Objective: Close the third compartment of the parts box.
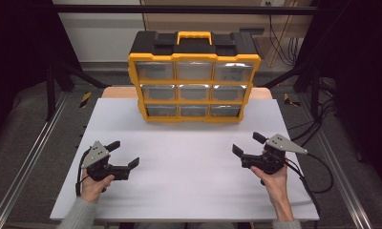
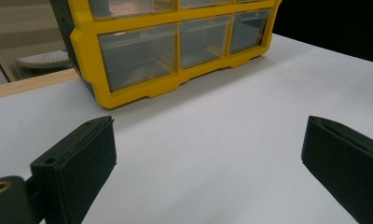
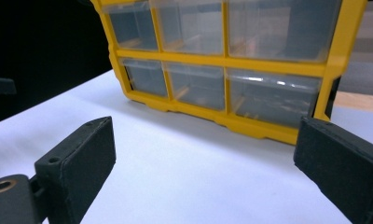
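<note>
Grippers, left (image 1: 123, 153) and right (image 1: 247, 143), gape empty near organizer (image 1: 194, 81).

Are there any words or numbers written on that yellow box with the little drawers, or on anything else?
None can be read.
Yellow and black plastic organiser box with nine clear drawers: no words, labels or numbers show on its frame, drawers or yellow handle.
White table top: plain, no writing.
Grey three-cornered plates on the left gripper and right gripper: only small holes, no writing.
</note>
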A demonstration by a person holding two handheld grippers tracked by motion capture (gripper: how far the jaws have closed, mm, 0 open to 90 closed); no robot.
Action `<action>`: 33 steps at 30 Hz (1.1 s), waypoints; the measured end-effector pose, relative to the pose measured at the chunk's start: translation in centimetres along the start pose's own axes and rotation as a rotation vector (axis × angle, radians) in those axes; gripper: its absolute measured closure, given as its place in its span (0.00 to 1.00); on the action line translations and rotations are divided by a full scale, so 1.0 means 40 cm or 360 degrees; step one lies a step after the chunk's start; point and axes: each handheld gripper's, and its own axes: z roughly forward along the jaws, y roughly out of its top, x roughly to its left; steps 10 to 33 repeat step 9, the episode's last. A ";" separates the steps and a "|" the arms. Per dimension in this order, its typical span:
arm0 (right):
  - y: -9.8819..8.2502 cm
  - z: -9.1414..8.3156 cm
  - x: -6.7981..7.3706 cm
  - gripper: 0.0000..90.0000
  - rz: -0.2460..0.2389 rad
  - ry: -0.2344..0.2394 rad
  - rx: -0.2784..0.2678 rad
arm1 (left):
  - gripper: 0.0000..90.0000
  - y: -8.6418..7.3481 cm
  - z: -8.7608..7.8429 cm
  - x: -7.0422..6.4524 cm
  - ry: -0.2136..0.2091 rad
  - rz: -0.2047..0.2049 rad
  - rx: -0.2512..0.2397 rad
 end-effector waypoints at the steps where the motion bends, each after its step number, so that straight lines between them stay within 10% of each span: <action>1: -0.006 -0.002 -0.001 0.07 0.0006 -0.0001 0.0003 | 0.03 0.000 0.000 0.000 0.0000 -0.0001 -0.0001; 33: -0.036 -0.027 -0.008 0.06 0.0013 -0.0022 0.0035 | 0.03 0.000 0.000 -0.001 0.0001 0.0006 -0.0003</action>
